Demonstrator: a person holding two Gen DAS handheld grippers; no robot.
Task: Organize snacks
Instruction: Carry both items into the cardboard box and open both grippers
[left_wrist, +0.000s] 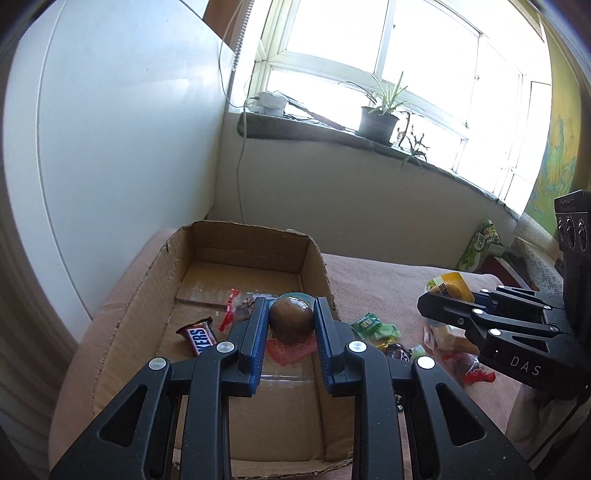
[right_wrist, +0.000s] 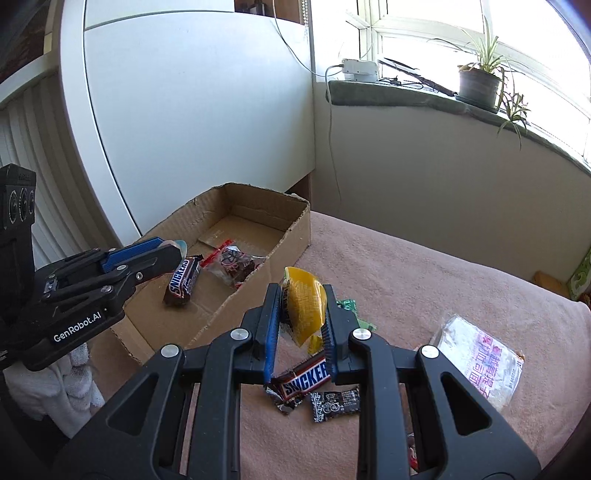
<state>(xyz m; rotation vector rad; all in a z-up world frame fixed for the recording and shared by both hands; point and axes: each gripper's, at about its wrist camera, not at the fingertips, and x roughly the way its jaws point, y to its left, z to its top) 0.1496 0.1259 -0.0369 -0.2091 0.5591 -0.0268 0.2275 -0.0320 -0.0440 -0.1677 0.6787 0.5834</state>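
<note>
Two black plastic grippers with ribbed blue pads each carry a snack above a bed spread with a nubbly pink blanket. The left gripper is clamped on a smooth, rounded brown snack sealed in glossy clear wrap, egg-like in shape, and holds it over the open cardboard box, whose corrugated walls are torn ragged along the top edge. The right gripper is closed on a yellow packet, crinkled and bulging between the pads, hanging above the blanket just right of the box. Inside the box lie a small Snickers bar in a shiny brown wrapper and a clear packet with red ends holding something dark; an orange-red wrapper lies flat on the box floor under the left gripper. On the blanket, below the right gripper, sit a second Snickers bar with a crumpled foil end and a small black sachet with white print, and a flat translucent bag with pink lettering lies further right. The left wrist view also shows green wrapped candies and a red-ended packet loose on the blanket. Behind, a potted spider plant stands on the stone windowsill.
</note>
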